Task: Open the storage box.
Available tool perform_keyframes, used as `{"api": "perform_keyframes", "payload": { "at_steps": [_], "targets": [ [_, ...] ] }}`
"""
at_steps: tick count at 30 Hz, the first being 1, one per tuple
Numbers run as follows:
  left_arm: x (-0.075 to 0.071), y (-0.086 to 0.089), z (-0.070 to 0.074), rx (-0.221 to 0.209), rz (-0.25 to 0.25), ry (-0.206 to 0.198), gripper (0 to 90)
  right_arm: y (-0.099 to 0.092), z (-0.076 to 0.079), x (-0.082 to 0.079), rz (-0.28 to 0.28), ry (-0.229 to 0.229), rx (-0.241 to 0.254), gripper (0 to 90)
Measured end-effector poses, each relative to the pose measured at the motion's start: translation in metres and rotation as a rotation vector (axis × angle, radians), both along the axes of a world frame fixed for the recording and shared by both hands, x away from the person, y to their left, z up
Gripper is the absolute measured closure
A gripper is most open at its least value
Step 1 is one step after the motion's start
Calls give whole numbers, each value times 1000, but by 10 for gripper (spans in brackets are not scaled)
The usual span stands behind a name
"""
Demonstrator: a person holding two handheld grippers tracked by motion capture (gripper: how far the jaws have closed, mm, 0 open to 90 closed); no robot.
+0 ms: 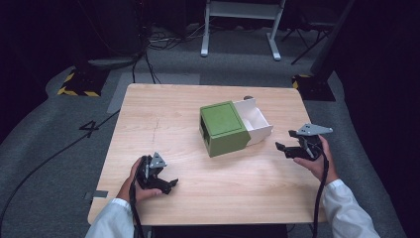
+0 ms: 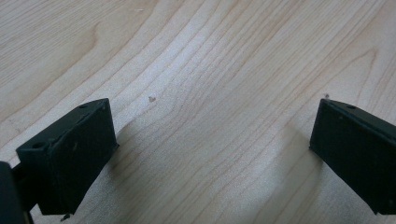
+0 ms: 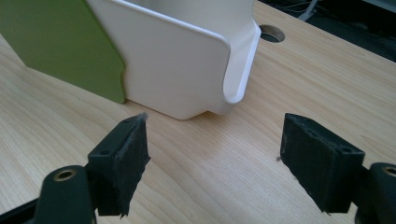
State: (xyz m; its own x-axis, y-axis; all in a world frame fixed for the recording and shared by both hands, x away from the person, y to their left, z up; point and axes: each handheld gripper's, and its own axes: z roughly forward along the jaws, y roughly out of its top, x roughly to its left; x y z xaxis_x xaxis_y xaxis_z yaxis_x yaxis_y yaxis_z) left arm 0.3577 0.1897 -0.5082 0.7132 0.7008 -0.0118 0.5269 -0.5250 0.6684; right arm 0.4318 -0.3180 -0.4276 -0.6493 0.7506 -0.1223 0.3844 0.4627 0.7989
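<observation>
The white drawer (image 1: pixel 255 119) of the green box (image 1: pixel 223 128) is pulled out. Both the right gripper (image 1: pixel 289 144) and left gripper (image 1: pixel 166 186) are held wide apart, with nothing between. Next, the drawer may be pushed shut.

- Light is falling from above onto the table (image 1: pixel 163 114), leaving it bright while the floor and room around it are sinking into near black.
- The high view is looking soft and slightly grainy.
- Under the left claw (image 2: pixel 212 158), soft shadows are spreading on the wood beside each jaw; the wood grain ahead is showing sharp.
- Ahead of the right claw (image 3: pixel 215 158), the white drawer (image 3: pixel 177 70) is catching pale glare, and its near jaw edges are blurring.
</observation>
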Motion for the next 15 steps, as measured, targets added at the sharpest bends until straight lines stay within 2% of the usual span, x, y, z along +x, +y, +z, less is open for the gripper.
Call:
{"api": "perform_keyframes", "payload": {
  "at_steps": [15],
  "targets": [
    [0,0,0,5,-3,-3,5,1,-13,-25,51,10,-48,224]
  ]
}}
